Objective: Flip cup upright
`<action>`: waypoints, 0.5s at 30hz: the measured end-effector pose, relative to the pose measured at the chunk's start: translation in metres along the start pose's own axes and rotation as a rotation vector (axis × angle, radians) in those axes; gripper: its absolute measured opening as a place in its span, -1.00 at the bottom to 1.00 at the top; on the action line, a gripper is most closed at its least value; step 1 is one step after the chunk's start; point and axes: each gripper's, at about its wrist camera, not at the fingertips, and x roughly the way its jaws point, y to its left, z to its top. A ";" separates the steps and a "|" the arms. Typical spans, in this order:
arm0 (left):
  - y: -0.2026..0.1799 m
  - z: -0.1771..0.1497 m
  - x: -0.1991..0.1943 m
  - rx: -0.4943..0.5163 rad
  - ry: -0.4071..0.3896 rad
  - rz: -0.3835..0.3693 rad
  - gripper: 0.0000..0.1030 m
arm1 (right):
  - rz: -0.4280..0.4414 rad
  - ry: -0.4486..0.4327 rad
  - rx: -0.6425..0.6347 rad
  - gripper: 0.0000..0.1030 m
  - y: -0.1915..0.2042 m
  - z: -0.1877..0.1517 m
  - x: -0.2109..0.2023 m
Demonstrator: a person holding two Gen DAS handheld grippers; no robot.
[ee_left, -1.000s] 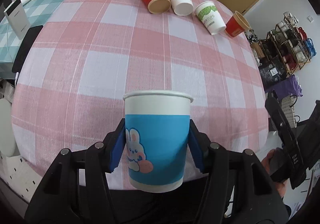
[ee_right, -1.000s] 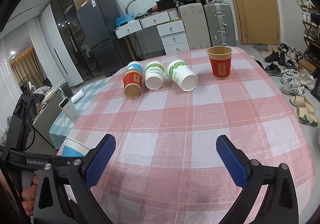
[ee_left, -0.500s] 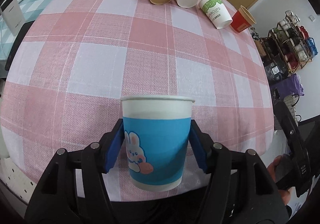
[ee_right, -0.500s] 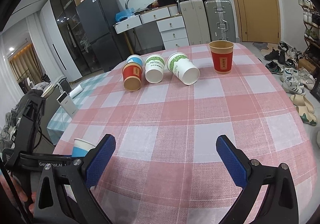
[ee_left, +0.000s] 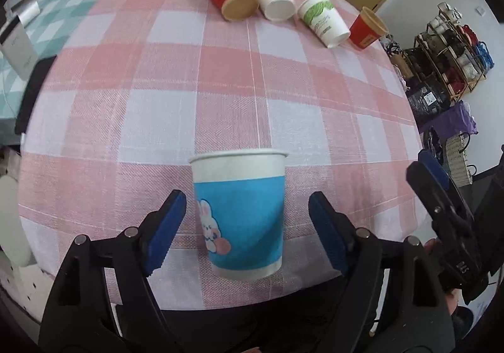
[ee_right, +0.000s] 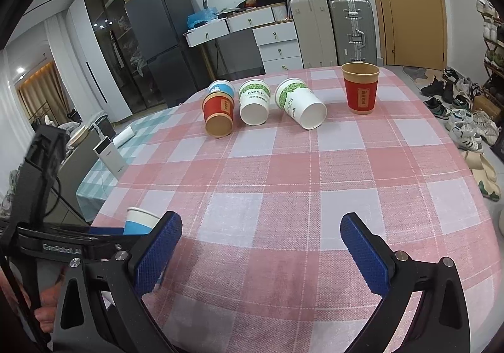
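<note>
A blue and white paper cup with a rabbit print (ee_left: 241,214) stands upright on the pink checked tablecloth (ee_left: 157,94) near the front edge. My left gripper (ee_left: 247,227) is open, its blue pads apart from the cup on both sides. The cup also shows in the right wrist view (ee_right: 140,220), partly hidden behind my right gripper's left finger. My right gripper (ee_right: 260,245) is open and empty above the cloth. At the far side lie a red cup (ee_right: 218,115), two white cups with green print (ee_right: 254,102) (ee_right: 300,107) and a blue cup (ee_right: 221,88) on their sides.
A red cup (ee_right: 360,88) stands upright at the far right of the table. A white power bank (ee_right: 110,156) stands on a teal checked table at the left. Suitcases, drawers and a fridge stand beyond the table. Shoes lie on the floor at the right.
My left gripper has opened and let go of the blue rabbit cup, which now stands on the cloth. The right gripper has barely moved.
</note>
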 end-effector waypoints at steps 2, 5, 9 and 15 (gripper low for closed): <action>-0.002 0.000 -0.014 0.014 -0.043 0.007 0.56 | 0.008 -0.002 0.004 1.00 0.002 0.001 -0.002; -0.005 -0.002 -0.037 0.052 -0.127 0.054 0.59 | 0.026 -0.005 -0.003 1.00 0.009 0.002 -0.005; 0.001 -0.007 -0.066 0.062 -0.232 0.096 0.63 | 0.040 -0.012 -0.042 1.00 0.026 0.004 -0.011; 0.015 -0.020 -0.104 0.078 -0.377 0.182 0.82 | 0.064 -0.017 -0.075 1.00 0.048 0.006 -0.018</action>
